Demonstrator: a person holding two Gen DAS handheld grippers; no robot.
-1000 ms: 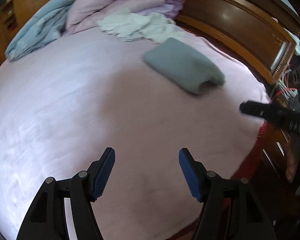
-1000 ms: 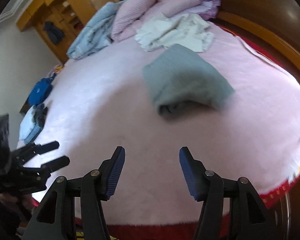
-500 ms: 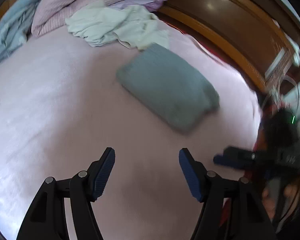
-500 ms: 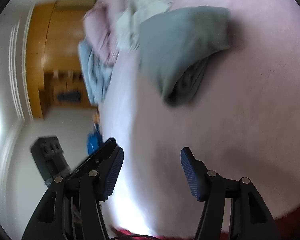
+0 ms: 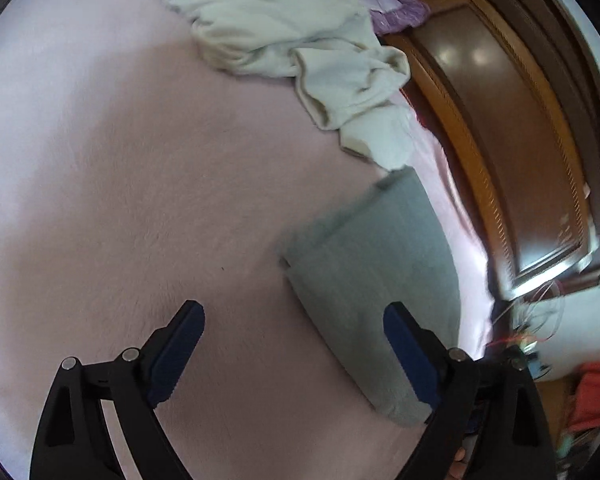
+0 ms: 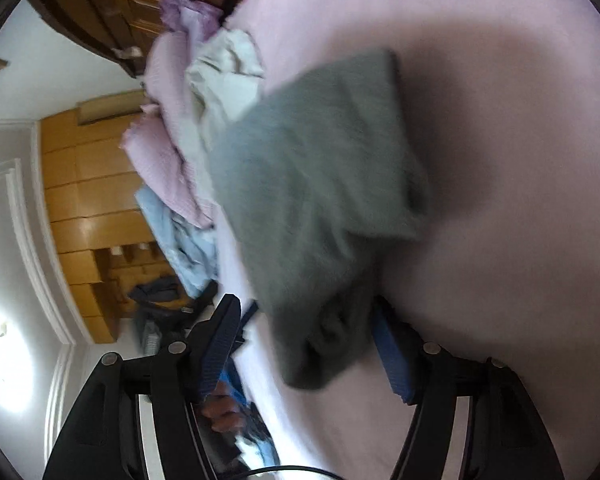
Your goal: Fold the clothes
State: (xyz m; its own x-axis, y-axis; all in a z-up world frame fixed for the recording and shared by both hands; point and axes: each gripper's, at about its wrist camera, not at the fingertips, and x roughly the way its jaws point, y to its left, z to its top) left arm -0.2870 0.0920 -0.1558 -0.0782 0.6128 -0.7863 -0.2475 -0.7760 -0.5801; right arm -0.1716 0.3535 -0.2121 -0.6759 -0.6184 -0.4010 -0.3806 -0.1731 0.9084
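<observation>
While the grey garment (image 5: 376,280) lies folded into a compact block on the bed (image 5: 120,180), a cream garment (image 5: 300,36) sits crumpled just beyond it, so folding looks partly done. Left tool (image 5: 294,356) gapes wide beside the grey block; right tool (image 6: 304,344) is spread wide around its near end.

No legible text, label, brand, number or sign in either wrist view. Fabrics and wood surfaces carry no print that can be read; both views are motion-blurred.
</observation>
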